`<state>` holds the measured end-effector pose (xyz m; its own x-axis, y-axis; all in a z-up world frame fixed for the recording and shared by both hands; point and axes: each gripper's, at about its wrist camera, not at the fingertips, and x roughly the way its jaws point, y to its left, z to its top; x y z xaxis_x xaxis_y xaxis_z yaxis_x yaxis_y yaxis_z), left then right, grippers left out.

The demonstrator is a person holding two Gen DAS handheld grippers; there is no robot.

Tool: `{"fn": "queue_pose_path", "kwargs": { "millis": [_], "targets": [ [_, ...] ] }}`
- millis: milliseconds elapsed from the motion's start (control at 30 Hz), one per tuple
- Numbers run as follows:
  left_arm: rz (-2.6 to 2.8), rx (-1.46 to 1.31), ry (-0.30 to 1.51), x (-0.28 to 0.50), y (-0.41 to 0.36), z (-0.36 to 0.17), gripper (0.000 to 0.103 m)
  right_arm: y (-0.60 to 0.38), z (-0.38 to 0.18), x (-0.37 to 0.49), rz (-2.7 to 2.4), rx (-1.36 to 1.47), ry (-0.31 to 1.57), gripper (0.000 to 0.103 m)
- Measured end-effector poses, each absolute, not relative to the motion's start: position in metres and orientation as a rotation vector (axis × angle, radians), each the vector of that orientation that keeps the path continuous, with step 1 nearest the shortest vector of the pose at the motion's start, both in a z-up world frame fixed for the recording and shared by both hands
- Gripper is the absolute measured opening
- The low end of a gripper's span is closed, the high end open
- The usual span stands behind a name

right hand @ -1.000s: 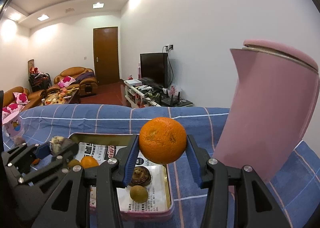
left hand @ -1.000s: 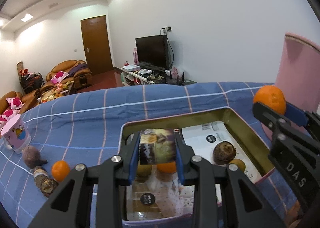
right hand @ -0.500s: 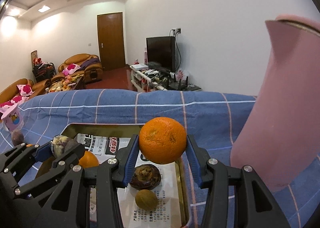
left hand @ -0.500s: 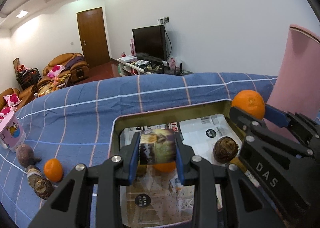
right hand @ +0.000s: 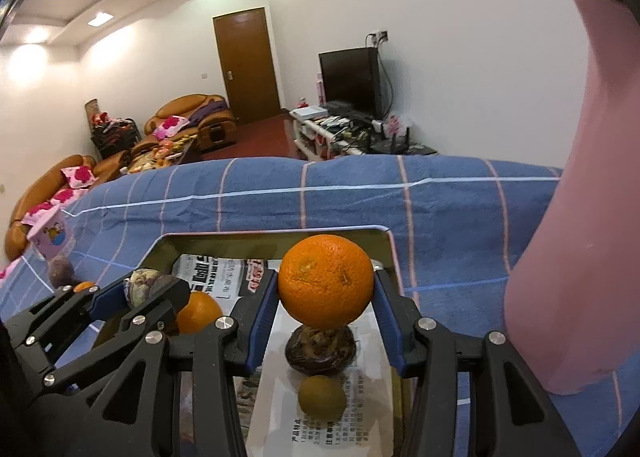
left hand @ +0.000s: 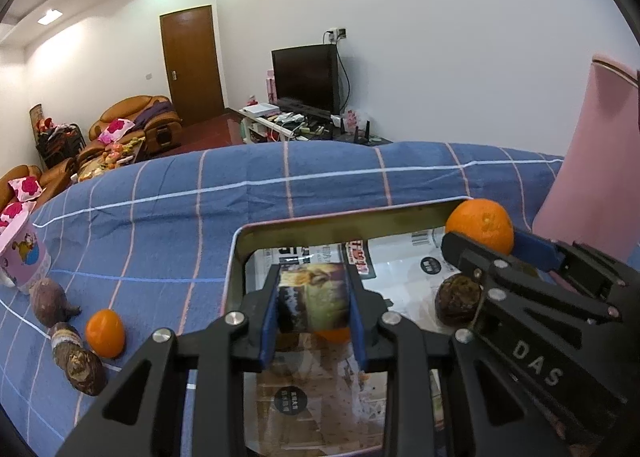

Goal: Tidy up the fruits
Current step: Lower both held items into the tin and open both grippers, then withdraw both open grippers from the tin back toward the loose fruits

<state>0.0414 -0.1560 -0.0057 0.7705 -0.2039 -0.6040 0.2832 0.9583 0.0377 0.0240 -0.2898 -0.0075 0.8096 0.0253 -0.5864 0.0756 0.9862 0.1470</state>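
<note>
My left gripper point(left hand: 314, 311) is shut on a mottled green-brown fruit point(left hand: 312, 297), held over the left part of the metal tray point(left hand: 236, 257). My right gripper point(right hand: 326, 311) is shut on a large orange point(right hand: 325, 287) above the tray's right part point(right hand: 386, 253); it shows in the left wrist view point(left hand: 480, 225) too. In the tray, on newspaper, lie a small orange point(right hand: 198, 311), a dark brown round fruit point(right hand: 320, 349) and a small olive fruit point(right hand: 322, 397). The left gripper with its fruit point(right hand: 140, 289) shows at the left of the right wrist view.
On the blue checked cloth left of the tray lie a small orange point(left hand: 105, 333), a purple-brown fruit point(left hand: 50, 301) and two brown fruits point(left hand: 78, 363). A pink cartoon cup point(left hand: 22, 253) stands at far left. A tall pink jug point(right hand: 580, 217) stands right of the tray.
Both grippers have come lower and farther over the tray, each still holding its fruit. The right gripper's orange now hangs just inside the tray's far right corner.
</note>
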Motion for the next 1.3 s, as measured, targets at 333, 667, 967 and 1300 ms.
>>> {"fn": "queue_pose_path", "kwargs": {
  "millis": [333,667,967,1300],
  "targets": [
    [-0.258,0.123,0.638,0.042,-0.155,-0.005,0.031,-0.295,-0.014,0.024,0.038,0.257,0.643,0.050],
    [-0.239,0.169,0.544,0.024,-0.160,0.005,0.084,-0.282,0.009,-0.003,-0.031,0.163,0.458,0.066],
    [-0.198,0.138,0.462,0.014,-0.149,0.013,0.100,-0.298,0.017,-0.014,-0.187,0.188,0.389,0.075],
    [-0.123,0.133,0.329,0.002,-0.136,0.020,0.103,-0.288,0.027,-0.038,-0.316,0.084,0.229,0.087]
  ]
}}
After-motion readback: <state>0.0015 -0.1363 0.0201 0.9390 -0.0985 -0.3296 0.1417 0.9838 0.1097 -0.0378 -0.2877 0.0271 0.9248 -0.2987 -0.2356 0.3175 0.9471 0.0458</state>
